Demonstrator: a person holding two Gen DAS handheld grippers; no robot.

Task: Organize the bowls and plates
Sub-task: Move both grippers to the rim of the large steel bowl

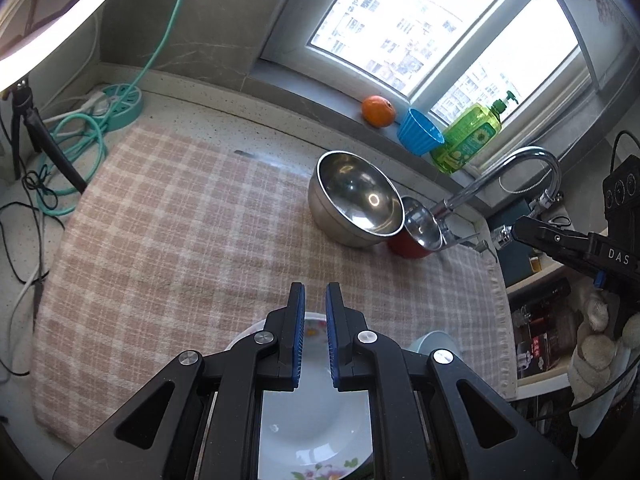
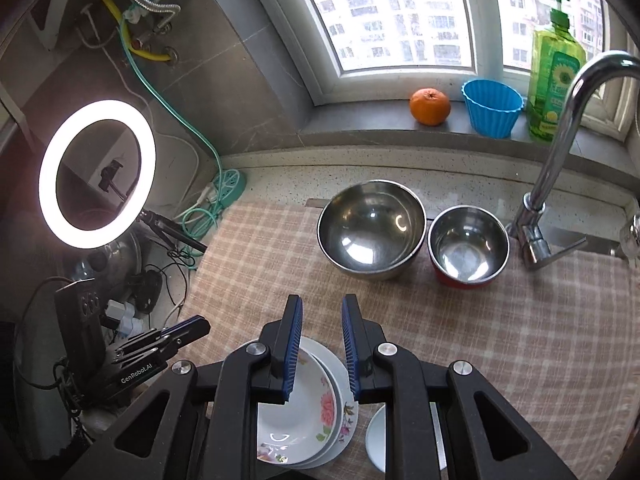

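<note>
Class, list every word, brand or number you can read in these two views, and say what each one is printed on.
"DAS": on the right tool's black body, cut off at the frame edge.
"GenRobot.AI": on the left tool's black body.
Green soap bottle: sunflower label, its text too small to read.
Red box on the shelf: print too blurred to read.

both tools, left [image 1: 315, 292] and right [image 2: 321, 306], parted, empty

The right gripper [image 2: 320, 344] is held parted above stacked floral plates [image 2: 316, 412]; perhaps three are stacked.
</note>
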